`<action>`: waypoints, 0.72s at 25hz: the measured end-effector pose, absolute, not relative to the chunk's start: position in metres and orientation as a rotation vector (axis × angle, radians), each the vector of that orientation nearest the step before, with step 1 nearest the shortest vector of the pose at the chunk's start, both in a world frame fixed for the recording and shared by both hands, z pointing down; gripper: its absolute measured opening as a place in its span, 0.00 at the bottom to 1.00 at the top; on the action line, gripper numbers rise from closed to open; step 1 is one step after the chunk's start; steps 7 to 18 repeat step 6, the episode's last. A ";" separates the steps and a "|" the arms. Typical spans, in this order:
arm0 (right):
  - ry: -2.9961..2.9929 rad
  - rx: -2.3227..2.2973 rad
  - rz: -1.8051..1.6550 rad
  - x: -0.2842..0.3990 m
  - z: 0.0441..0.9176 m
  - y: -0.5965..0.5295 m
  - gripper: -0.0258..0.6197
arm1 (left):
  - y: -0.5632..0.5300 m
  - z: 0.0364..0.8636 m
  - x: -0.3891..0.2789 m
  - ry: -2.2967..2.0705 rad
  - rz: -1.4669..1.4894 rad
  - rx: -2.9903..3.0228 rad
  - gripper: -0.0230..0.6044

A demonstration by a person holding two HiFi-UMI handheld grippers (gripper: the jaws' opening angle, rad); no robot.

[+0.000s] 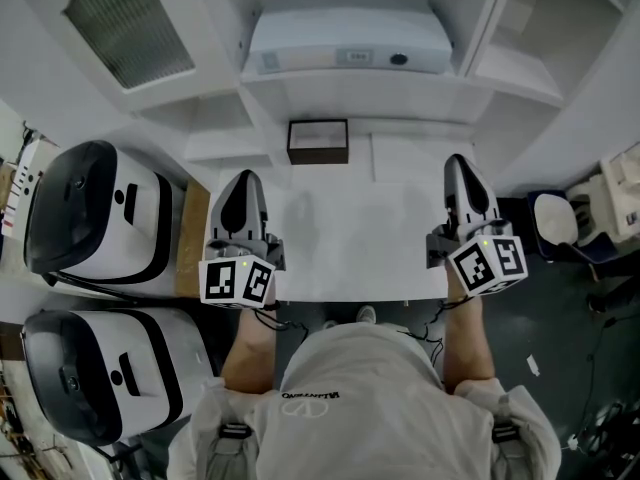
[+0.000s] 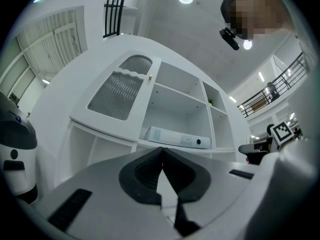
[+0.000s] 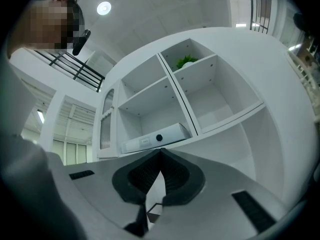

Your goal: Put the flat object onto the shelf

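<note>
Head view: a white table (image 1: 340, 238) meets white shelving (image 1: 400, 90) at twelve o'clock (a flat white box (image 1: 348, 46) lies there); left gripper (image 1: 243, 182) and right gripper (image 1: 458, 165) show jaws pressed together, empty.

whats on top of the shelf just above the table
A flat white binder lies on the shelf, spine facing out. Anything behind it is covered by it, and its contents cannot be seen.
</note>
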State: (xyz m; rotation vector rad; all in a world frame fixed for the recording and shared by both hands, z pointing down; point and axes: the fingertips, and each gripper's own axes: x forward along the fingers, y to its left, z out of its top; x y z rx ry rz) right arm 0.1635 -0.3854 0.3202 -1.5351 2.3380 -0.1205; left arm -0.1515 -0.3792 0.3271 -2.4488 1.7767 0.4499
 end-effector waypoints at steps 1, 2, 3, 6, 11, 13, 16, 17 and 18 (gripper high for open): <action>2.338 -1.535 -0.122 0.164 0.320 -0.386 0.05 | -0.380 0.328 -0.151 1.777 0.450 -2.451 0.04; 2.338 -1.535 -0.125 0.164 0.321 -0.386 0.05 | -0.380 0.328 -0.151 1.778 0.451 -2.453 0.04; 2.339 -1.535 -0.127 0.163 0.321 -0.386 0.05 | -0.380 0.328 -0.150 1.779 0.453 -2.455 0.04; 2.340 -1.531 -0.131 0.163 0.321 -0.387 0.05 | -0.381 0.329 -0.150 1.781 0.456 -2.456 0.04; 2.340 -1.531 -0.131 0.163 0.321 -0.387 0.05 | -0.381 0.329 -0.150 1.781 0.456 -2.456 0.04; 2.340 -1.531 -0.131 0.163 0.321 -0.387 0.05 | -0.381 0.329 -0.150 1.781 0.456 -2.456 0.04; 2.340 -1.531 -0.131 0.163 0.321 -0.387 0.05 | -0.381 0.329 -0.150 1.781 0.456 -2.456 0.04; 2.340 -1.531 -0.131 0.163 0.321 -0.387 0.05 | -0.381 0.329 -0.150 1.781 0.456 -2.456 0.04; 2.340 -1.531 -0.131 0.163 0.321 -0.387 0.05 | -0.381 0.329 -0.150 1.781 0.456 -2.456 0.04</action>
